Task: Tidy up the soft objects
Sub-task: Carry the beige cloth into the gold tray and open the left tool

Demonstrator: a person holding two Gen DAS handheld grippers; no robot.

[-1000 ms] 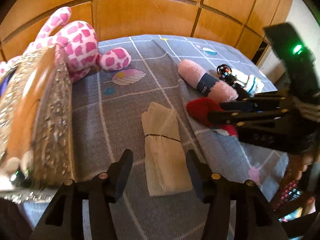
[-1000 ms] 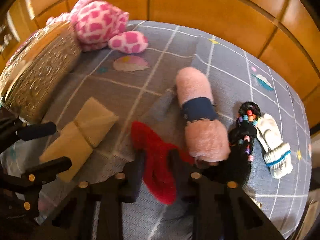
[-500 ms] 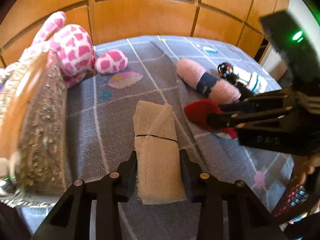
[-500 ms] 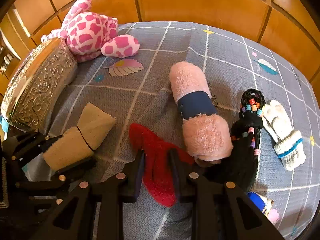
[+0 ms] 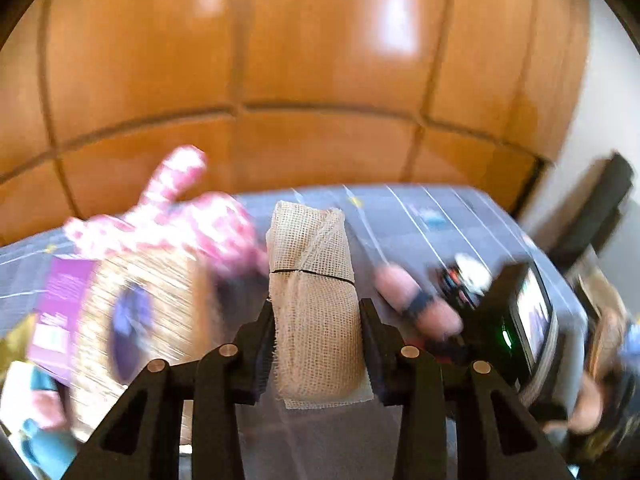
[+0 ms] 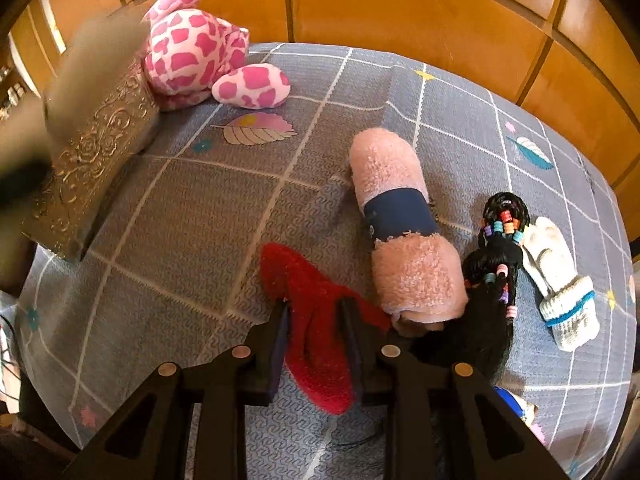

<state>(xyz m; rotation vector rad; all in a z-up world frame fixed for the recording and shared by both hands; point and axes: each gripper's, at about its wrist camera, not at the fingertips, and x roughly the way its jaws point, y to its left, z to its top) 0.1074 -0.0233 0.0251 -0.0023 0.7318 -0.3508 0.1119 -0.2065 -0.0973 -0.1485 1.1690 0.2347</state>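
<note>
Covering the surface, grey grid-patterned mat (image 6: 208, 216), wooden panelled wall (image 6: 400, 4) behind

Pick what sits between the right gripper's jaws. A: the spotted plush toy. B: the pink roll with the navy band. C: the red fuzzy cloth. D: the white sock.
C: the red fuzzy cloth is pinched between the jaws of the right gripper; the other items lie apart from them.

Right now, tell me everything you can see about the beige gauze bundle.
The beige gauze bundle is a folded, open-weave mesh cloth, loosely rolled, with a thin dark band cinching it across the middle. It stands lengthwise between the fingers of the left gripper, which is shut on its lower half, holding it above the grey bedspread. Frayed edges show at its bottom end.
</note>
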